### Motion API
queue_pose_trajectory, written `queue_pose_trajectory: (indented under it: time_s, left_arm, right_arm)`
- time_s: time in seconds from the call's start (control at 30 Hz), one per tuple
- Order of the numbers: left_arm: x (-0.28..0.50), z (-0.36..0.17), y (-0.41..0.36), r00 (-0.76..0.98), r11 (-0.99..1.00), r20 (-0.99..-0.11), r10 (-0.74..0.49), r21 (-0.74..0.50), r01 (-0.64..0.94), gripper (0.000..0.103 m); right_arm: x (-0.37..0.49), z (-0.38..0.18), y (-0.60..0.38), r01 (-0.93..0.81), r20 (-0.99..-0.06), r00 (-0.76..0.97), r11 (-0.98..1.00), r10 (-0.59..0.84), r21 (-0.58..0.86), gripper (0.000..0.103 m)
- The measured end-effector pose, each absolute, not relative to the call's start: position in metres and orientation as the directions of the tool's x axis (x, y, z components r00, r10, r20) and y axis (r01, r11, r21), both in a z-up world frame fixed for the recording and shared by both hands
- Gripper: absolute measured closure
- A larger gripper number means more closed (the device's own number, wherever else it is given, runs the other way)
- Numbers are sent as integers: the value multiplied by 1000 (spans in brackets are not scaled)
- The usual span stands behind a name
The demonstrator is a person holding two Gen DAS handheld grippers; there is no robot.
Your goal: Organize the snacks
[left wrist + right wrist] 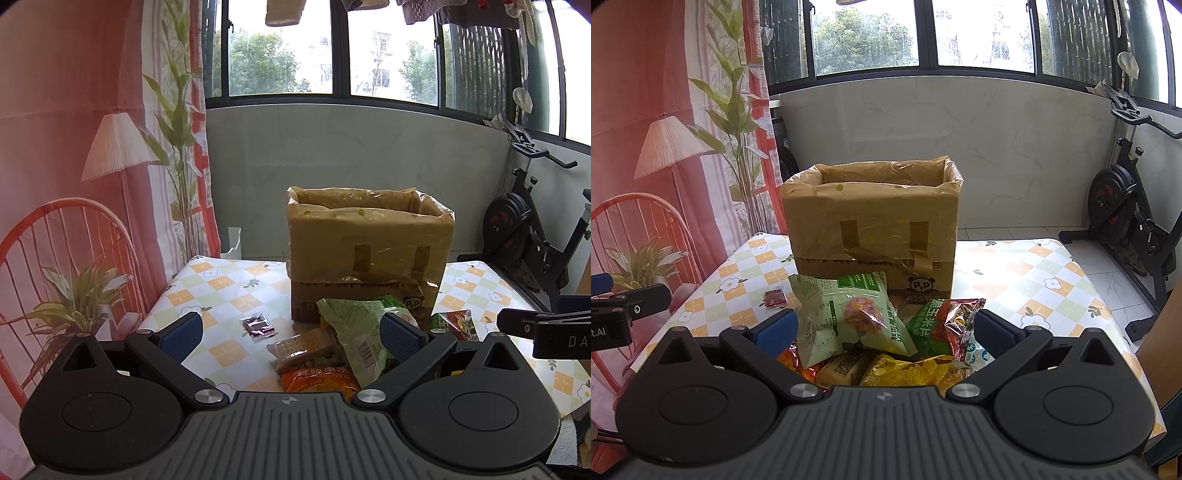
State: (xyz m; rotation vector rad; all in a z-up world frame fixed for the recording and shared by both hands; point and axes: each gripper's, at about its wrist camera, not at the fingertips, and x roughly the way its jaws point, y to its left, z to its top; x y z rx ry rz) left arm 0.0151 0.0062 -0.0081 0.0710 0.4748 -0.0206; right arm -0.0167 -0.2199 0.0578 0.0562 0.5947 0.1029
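We hold the left claw [291,334] spread apart, empty, above the bench [221,295]. The small red sachet [258,327] lies alone, left of the snack pile [871,332]. The box [871,225] stands behind the pile. Our right claw [884,334] hovers spread over the pile, empty.

One cardboard box [873,225], about six snack packets [849,317], one small red sachet [774,296]

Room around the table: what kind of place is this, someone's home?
Most likely a home's enclosed balcony or sunroom. An exercise bike stands by the wall, laundry hangs above the big windows, and a table in a floral checked cloth holds snacks.
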Motion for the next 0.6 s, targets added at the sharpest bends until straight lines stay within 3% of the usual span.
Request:
queue_pose_trajectory:
  time_s: [0.6]
  left_arm:
    - [23, -8, 18, 881, 1000, -473, -24, 4, 29, 0]
  right_arm:
    - [-12, 55, -232, -65, -542, 832, 990, 121, 122, 0]
